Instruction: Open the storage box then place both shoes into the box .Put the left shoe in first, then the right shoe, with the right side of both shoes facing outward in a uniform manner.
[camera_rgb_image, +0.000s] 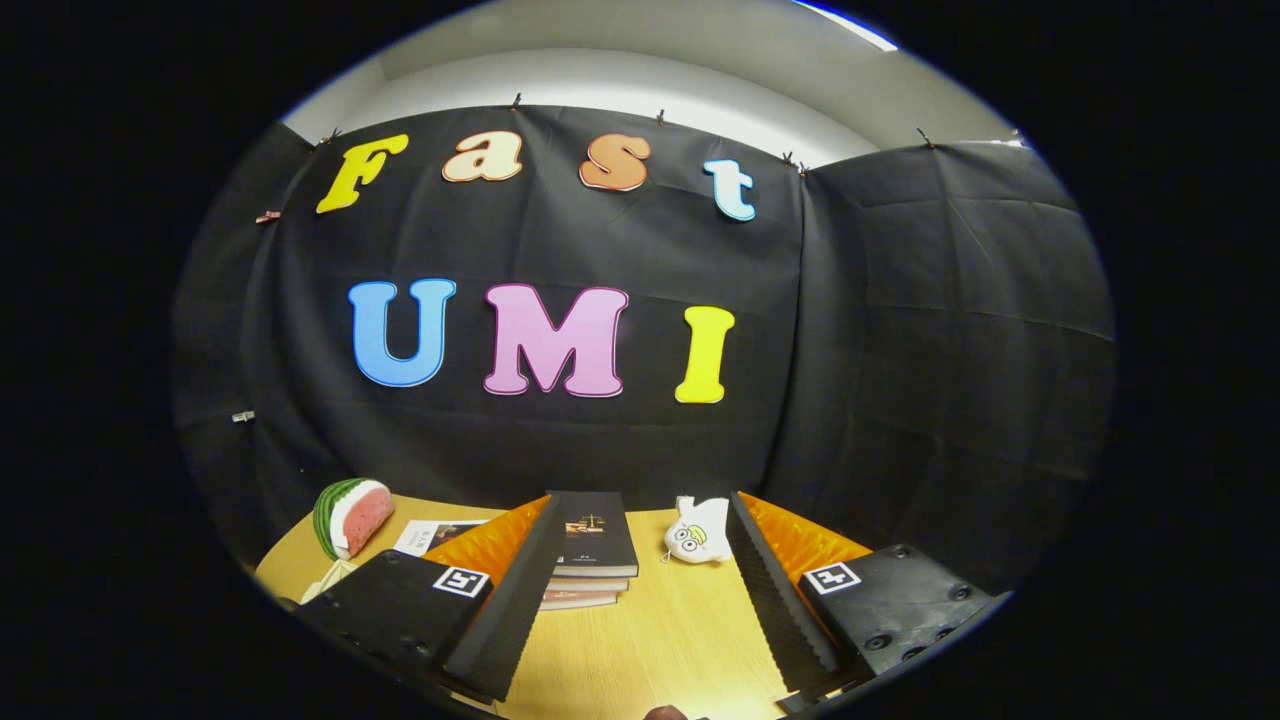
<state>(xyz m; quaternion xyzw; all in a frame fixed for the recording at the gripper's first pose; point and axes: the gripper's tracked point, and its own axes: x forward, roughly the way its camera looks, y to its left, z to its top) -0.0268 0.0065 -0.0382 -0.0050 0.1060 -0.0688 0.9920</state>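
Observation:
My gripper (640, 560) is held up over a wooden table (660, 640), pointed at the booth's back wall. Its two fingers stand wide apart with nothing between them but bare tabletop. Just ahead of the left fingertip (530, 570) lies a stack of books (592, 555) with a black one on top. A small white soft toy with big eyes (697, 532) sits close to the right fingertip (760, 570), on its inner side.
A watermelon-slice toy (350, 516) stands at the table's far left corner. A leaflet (432, 535) lies flat beside it, partly behind the left finger. The black cloth wall closes off the table right behind these things.

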